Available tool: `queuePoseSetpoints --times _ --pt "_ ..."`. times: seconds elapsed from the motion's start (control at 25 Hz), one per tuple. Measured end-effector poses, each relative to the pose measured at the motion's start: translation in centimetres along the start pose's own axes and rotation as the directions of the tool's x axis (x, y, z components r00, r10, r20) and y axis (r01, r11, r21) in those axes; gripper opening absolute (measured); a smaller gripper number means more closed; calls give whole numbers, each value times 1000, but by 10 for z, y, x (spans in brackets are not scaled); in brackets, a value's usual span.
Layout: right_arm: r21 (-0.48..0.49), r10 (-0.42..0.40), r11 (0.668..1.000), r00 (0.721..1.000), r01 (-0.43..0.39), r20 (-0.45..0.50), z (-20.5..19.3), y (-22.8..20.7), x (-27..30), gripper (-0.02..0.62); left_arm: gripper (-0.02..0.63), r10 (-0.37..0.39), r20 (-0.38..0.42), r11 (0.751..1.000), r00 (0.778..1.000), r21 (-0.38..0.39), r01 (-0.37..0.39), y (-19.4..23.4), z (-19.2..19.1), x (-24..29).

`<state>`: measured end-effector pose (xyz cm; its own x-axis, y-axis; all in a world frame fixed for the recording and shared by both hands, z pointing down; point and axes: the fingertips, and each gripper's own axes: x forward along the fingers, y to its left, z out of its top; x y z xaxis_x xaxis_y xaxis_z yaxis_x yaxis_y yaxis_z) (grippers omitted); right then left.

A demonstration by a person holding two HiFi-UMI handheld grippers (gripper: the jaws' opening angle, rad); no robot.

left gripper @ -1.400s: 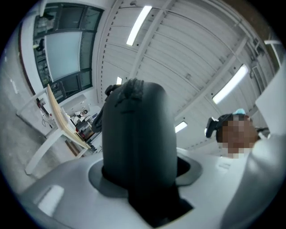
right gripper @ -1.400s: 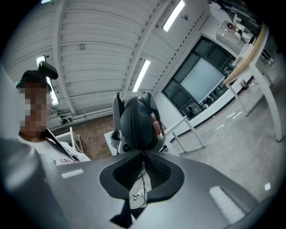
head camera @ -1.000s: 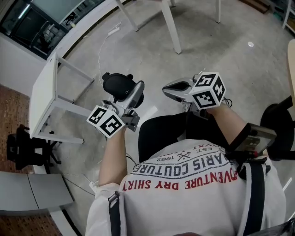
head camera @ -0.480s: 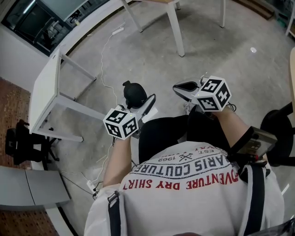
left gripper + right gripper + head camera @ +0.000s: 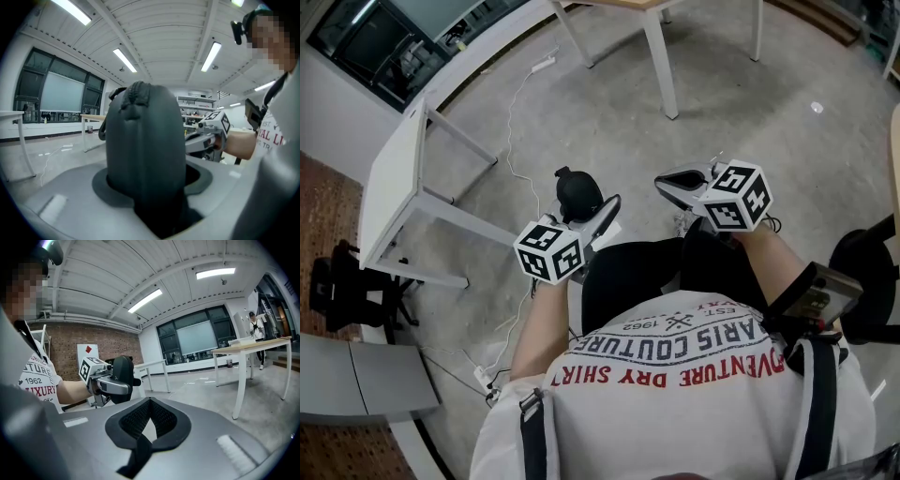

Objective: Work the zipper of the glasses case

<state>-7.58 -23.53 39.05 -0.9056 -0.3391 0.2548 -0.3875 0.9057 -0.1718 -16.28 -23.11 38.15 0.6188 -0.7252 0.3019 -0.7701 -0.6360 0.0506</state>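
The black glasses case [image 5: 577,192] sticks out of my left gripper [image 5: 600,210], which is shut on it above the person's lap. In the left gripper view the case [image 5: 145,145] stands upright and fills the middle, with its zipper seam [image 5: 138,92] running over the top. My right gripper [image 5: 664,181] hovers to the right of the case, apart from it. Its jaws [image 5: 149,414] are shut with nothing between them. From the right gripper view, the case [image 5: 123,378] shows at the left, in the other gripper.
Concrete floor lies below. A white table [image 5: 389,187] stands at the left, and wooden table legs [image 5: 661,66] at the top. A cable with a power strip [image 5: 514,103] runs across the floor. A black chair [image 5: 337,295] sits far left, and a dark stool [image 5: 865,255] at the right.
My left gripper has come down with the case and sits nearer the lap and the right gripper than a second ago. Over the last half second both have stayed still.
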Motion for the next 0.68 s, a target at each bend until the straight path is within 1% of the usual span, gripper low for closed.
queuePoseSetpoints --times 0.68 --pt "-13 2 1000 1000 -2 3 -1 3 2 -3 250 9 5 1000 1000 -5 -9 5 3 -2"
